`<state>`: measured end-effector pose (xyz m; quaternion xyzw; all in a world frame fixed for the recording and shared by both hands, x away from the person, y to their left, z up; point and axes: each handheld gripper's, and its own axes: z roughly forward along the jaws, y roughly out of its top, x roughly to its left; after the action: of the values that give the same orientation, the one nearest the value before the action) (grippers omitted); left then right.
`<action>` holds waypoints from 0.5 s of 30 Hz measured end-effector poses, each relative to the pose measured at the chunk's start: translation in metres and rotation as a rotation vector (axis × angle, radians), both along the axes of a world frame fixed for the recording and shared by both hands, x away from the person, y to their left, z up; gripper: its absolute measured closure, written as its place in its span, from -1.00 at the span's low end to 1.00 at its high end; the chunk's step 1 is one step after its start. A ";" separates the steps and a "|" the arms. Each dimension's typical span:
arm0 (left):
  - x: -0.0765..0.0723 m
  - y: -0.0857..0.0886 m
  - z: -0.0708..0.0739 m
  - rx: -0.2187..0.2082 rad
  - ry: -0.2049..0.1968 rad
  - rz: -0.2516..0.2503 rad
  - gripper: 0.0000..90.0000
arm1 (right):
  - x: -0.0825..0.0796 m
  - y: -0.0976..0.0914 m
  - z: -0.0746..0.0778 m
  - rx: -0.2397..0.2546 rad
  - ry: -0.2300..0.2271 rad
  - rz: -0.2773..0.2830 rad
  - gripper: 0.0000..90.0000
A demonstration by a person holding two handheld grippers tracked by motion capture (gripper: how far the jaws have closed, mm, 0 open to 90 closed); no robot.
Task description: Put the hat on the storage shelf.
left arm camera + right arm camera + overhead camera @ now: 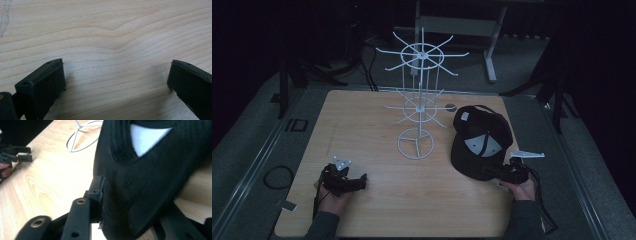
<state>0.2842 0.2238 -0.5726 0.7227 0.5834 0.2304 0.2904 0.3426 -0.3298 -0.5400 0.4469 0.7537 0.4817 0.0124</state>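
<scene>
Black cap upside down on the wooden worktop, toward its right edge, brim nearest the person and pinched by the right tongs. White wire display stand upright just left of the cap, its ring base close to the cap's edge. Left tongs spread wide over bare wood, well apart from both.
</scene>
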 end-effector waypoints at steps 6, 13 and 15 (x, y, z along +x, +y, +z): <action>0.000 0.000 0.000 0.000 0.000 0.001 -0.97 | 0.010 0.022 0.001 -0.004 0.006 0.044 0.72; 0.000 0.000 0.000 0.000 0.000 0.001 -0.97 | 0.029 0.039 0.003 0.018 0.013 0.032 0.77; 0.000 0.000 0.000 -0.001 -0.001 0.001 -0.97 | 0.036 0.041 0.004 0.020 0.004 0.020 0.80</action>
<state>0.2842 0.2237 -0.5726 0.7219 0.5839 0.2306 0.2910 0.3782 -0.2885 -0.5358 0.4402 0.7534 0.4886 0.0016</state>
